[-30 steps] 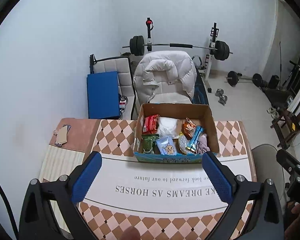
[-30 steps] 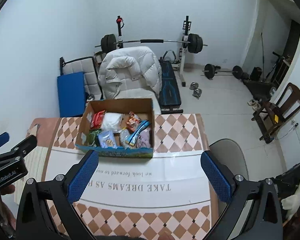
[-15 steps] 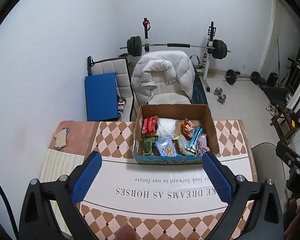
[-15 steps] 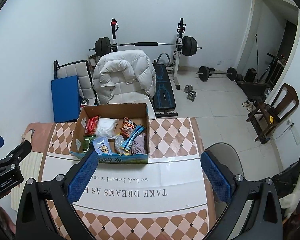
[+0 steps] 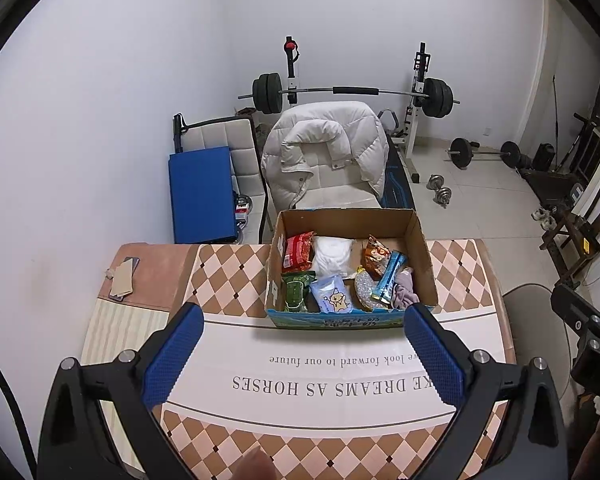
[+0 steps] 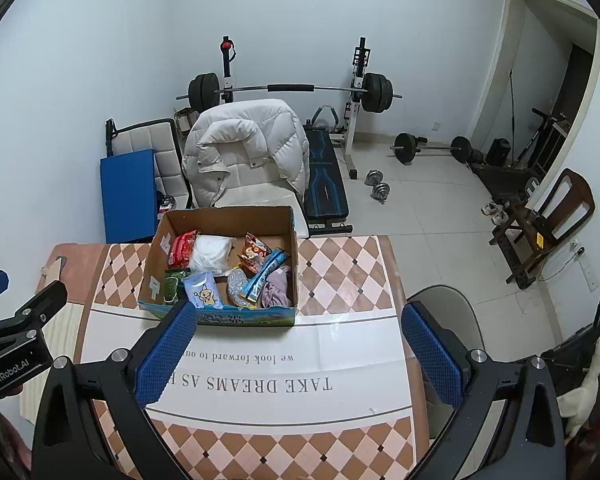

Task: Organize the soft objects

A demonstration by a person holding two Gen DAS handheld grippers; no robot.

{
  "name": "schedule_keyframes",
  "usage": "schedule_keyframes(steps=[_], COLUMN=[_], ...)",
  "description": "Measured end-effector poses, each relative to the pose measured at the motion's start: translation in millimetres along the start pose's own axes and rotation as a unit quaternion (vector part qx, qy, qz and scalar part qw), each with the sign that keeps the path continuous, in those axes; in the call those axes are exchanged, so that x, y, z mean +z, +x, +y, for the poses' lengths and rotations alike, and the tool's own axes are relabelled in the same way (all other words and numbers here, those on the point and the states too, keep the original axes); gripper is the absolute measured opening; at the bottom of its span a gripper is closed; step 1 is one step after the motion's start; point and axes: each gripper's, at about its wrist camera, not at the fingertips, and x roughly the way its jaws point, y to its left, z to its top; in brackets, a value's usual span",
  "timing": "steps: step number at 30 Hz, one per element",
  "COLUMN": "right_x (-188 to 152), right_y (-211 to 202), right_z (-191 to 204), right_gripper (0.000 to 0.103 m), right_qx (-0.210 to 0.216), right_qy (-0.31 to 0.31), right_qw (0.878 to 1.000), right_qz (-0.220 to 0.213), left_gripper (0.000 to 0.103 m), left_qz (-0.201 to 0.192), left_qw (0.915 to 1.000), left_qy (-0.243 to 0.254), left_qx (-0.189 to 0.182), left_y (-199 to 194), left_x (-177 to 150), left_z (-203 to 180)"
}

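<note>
A cardboard box (image 5: 422, 256) (image 6: 156, 256) stands at the far side of the table. It holds several soft packets: a red pack (image 5: 298, 251), a white bundle (image 5: 332, 255), a green pack (image 5: 296, 291), a light blue tissue pack (image 5: 332, 294) (image 6: 204, 294), an orange snack bag (image 5: 376, 256), a blue bar wrapper (image 5: 390, 278) and a mauve cloth (image 5: 404, 294) (image 6: 276, 290). My left gripper (image 5: 300, 360) is open and empty, held above the table before the box. My right gripper (image 6: 300, 360) is open and empty, to the box's right.
The table has a checkered cloth with a white printed banner (image 5: 340, 368). A phone and card (image 5: 122, 278) lie at its left end. A chair with a white puffer jacket (image 5: 324, 152) stands behind the box. A grey chair (image 6: 448, 312) is at the right edge. Gym gear beyond.
Both grippers have risen and pulled back a little, so the box sits lower in both views. The jaws stayed open.
</note>
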Motion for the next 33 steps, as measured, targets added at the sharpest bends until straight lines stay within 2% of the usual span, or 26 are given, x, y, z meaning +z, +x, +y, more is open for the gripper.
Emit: schedule_keyframes(steps=[33], right_x=[0.1], right_y=[-3.2], right_z=[-3.8], right_gripper=[0.103], right_qx=[-0.002], right_qy=[-0.002], right_qw=[1.0], right_qz=[-0.001], left_gripper=[0.103], left_qz=[0.006], left_qw=[0.9999], left_qy=[0.0], left_qx=[-0.01], left_y=[-7.6], left_x=[-5.0], left_z=[-8.7])
